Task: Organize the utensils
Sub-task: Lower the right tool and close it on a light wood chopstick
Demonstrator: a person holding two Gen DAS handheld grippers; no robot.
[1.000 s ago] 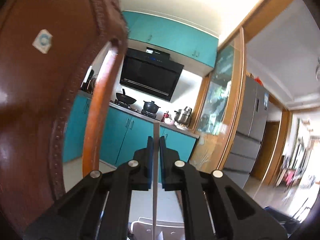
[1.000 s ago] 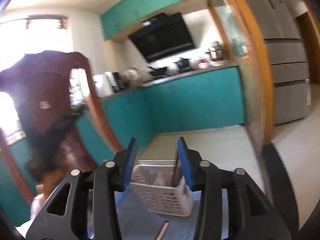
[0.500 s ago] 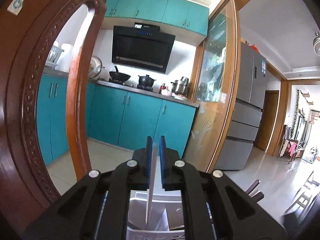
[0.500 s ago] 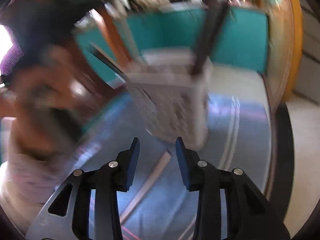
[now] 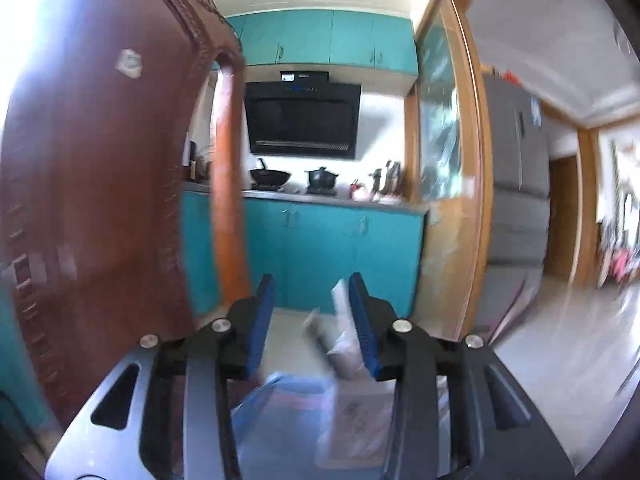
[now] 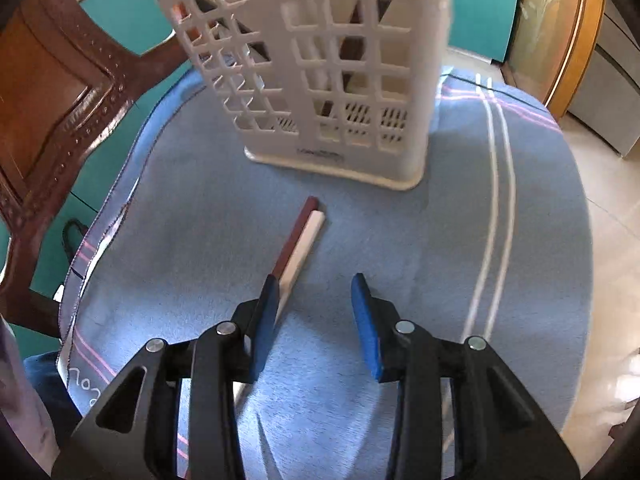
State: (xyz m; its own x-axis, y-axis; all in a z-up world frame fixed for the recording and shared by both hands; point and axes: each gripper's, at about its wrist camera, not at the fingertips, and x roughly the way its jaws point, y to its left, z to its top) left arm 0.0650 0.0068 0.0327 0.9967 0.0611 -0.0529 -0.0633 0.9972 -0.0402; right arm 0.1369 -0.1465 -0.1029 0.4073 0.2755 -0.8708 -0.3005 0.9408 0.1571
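Note:
In the right wrist view a white slotted utensil basket [image 6: 320, 80] stands on a blue cloth [image 6: 400, 240], with dark utensils upright inside. In front of it a dark red stick [image 6: 294, 236] and a white stick [image 6: 306, 242] lie side by side. My right gripper [image 6: 315, 280] hangs open just above them, pointing down, and the sticks run under its left finger [image 6: 266, 316]. In the left wrist view my left gripper [image 5: 310, 280] points level and its jaws are opening. A blurred white piece [image 5: 340, 304] shows between them near the right pad, unpinched, above the blurred basket [image 5: 352, 412].
A carved brown wooden chair [image 6: 60, 92] stands close at the left of the round table; its back [image 5: 100, 200] fills the left wrist view's left side. The cloth's edge [image 6: 576, 220] drops to tiled floor on the right. Teal cabinets [image 5: 320, 248] and a fridge [image 5: 516, 200] stand beyond.
My left gripper was shut on a thin white stick and now stands apart, sunk toward the basket. My right gripper tipped downward and dropped close over the two sticks on the cloth.

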